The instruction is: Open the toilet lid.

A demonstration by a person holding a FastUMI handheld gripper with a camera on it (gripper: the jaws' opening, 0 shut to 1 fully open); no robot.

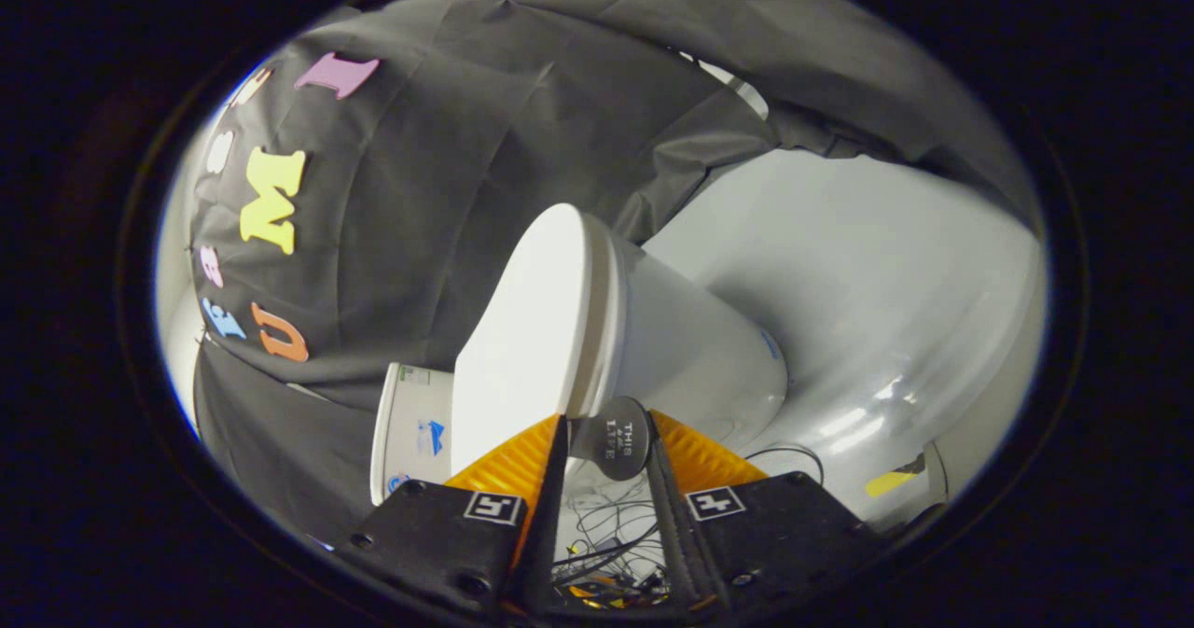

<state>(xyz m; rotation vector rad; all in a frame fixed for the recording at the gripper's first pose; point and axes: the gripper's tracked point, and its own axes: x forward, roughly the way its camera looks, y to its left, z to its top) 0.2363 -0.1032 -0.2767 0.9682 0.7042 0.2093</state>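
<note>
One big white toilet (690,348) takes up the middle of our view, tilted because we hold the tool at a roll, with the grey floor (867,273) beyond it. Its lid (527,329) looks raised off the bowl already, its flat face turned toward the black cloth wall. A small round tab (617,437) hangs at the lid's front edge, and it sits between the fingers of our gripper (608,441). The fingers look closed against the tab's two sides, though we cannot be sure both press firmly. To do this well, we judge we should keep the grip steady on the tab and swing along the hinge's arc, not pull straight, so the tab does not slip out. Loose cables (606,525) lie below, between the fingers.
</note>
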